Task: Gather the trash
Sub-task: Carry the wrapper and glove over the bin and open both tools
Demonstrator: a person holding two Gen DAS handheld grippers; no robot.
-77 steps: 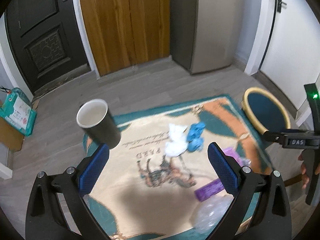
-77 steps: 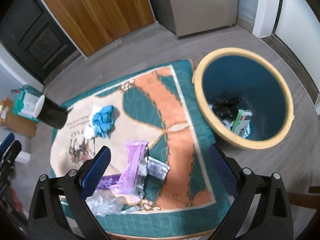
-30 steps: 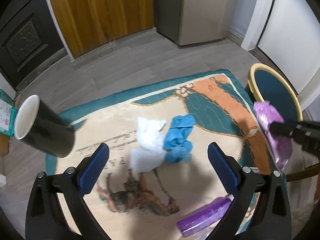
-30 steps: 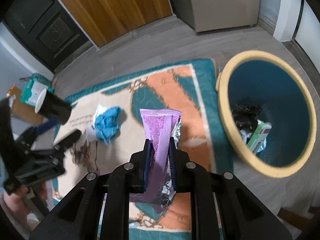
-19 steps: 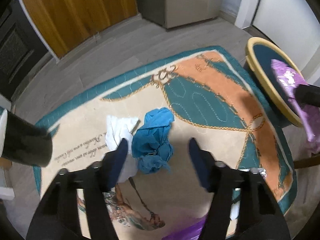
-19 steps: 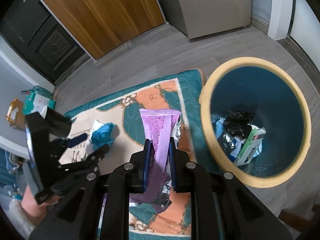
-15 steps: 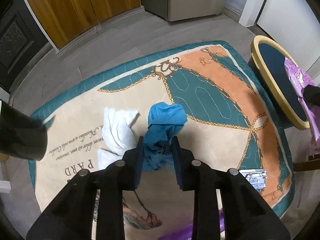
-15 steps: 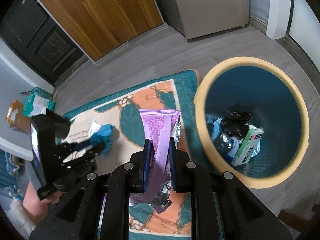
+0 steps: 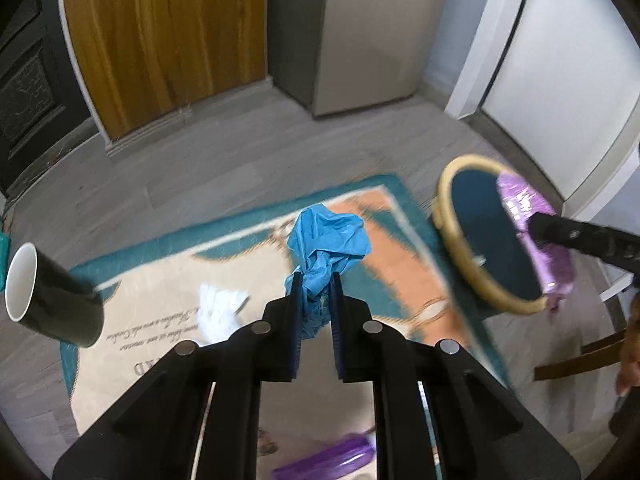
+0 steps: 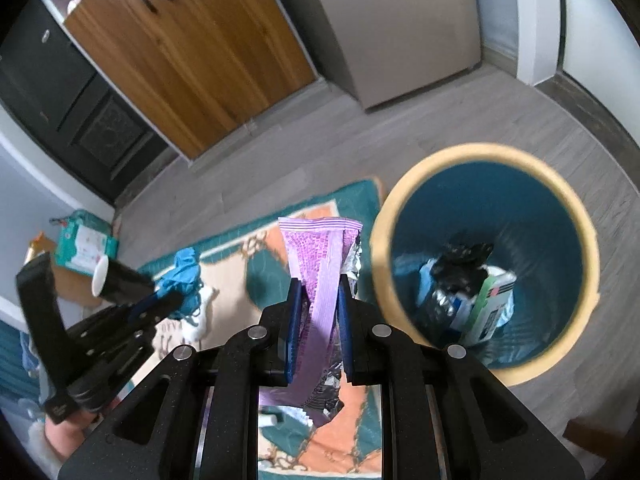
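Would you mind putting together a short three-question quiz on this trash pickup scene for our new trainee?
1. True or false: the left tool is shut on the blue glove.
2. Multiple choice: what does the right tool grip? A) a black paper cup B) a purple wrapper C) a white tissue
3. Fill in: the bin has a yellow rim and a ____ inside.

Key:
1. True. The crumpled glove sits between its closed pads, lifted off the rug.
2. B. The purple wrapper is pinched upright beside the bin; the black paper cup lies on its side at the rug's edge, and the white tissue is on the rug.
3. Blue.
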